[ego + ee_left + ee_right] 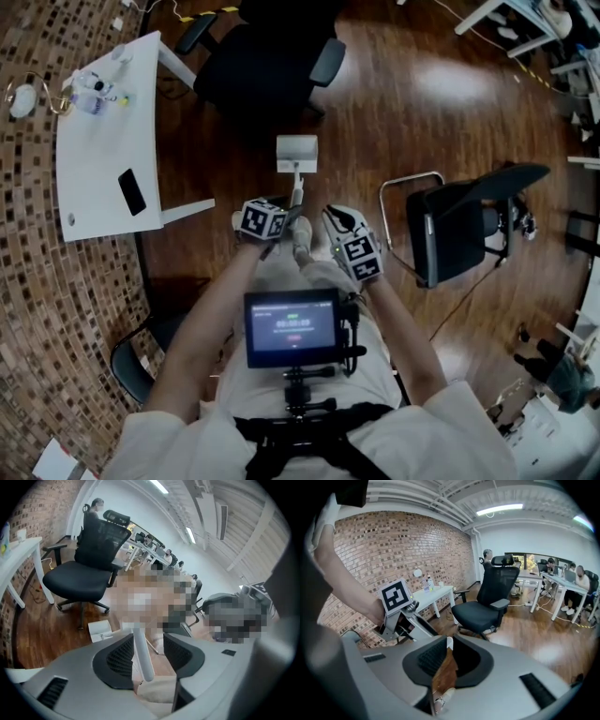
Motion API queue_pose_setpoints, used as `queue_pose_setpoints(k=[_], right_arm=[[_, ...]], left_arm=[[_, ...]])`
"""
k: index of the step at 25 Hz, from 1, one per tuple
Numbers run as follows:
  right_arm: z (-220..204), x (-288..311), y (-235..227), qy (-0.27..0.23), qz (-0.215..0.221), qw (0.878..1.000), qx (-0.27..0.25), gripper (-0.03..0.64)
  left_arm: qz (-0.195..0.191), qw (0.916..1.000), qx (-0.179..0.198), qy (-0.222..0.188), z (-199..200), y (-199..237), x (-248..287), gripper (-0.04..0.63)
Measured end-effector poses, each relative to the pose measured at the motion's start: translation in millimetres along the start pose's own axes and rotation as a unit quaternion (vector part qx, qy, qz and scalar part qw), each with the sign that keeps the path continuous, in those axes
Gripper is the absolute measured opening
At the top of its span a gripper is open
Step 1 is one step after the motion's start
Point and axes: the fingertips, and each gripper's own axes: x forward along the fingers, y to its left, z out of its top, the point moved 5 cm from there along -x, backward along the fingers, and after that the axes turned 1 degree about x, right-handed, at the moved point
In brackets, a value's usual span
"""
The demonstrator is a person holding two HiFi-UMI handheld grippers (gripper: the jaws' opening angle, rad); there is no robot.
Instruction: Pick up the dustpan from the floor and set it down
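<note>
The white dustpan lies on the wooden floor just ahead of my feet, its long handle running back toward me. My left gripper is at the handle's near end. In the left gripper view the white handle stands between the jaws, close to the left pad with a gap to the right one; the left gripper is open. The pan shows on the floor beyond. My right gripper hangs beside it to the right. Its jaw tips meet in the right gripper view, holding nothing.
A black office chair stands on the floor behind the dustpan. A white desk with a phone and bottles is at the left, a second black chair at the right. A small screen hangs at my chest.
</note>
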Motion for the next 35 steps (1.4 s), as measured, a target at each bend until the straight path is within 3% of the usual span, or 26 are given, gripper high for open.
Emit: queue_pose_setpoints(k=[10,16,35], right_arm=[[-7,10,-6,0.015,0.003,1.000,-0.003,0.050],[-10,14,-2,0.021,0.006,1.000,-0.005,0.051],[-18,22,11,0.032,0.006,0.999,-0.002,0.049]], left_arm=[[-0.035,0.9983,-0.037,0.028,-15,26,34,0.216],[-0.088,0.9918,-0.091,0.015,-22,34,47,0.216],[-0.135,0.9868,-0.074,0.049,-27,31,79,0.215]])
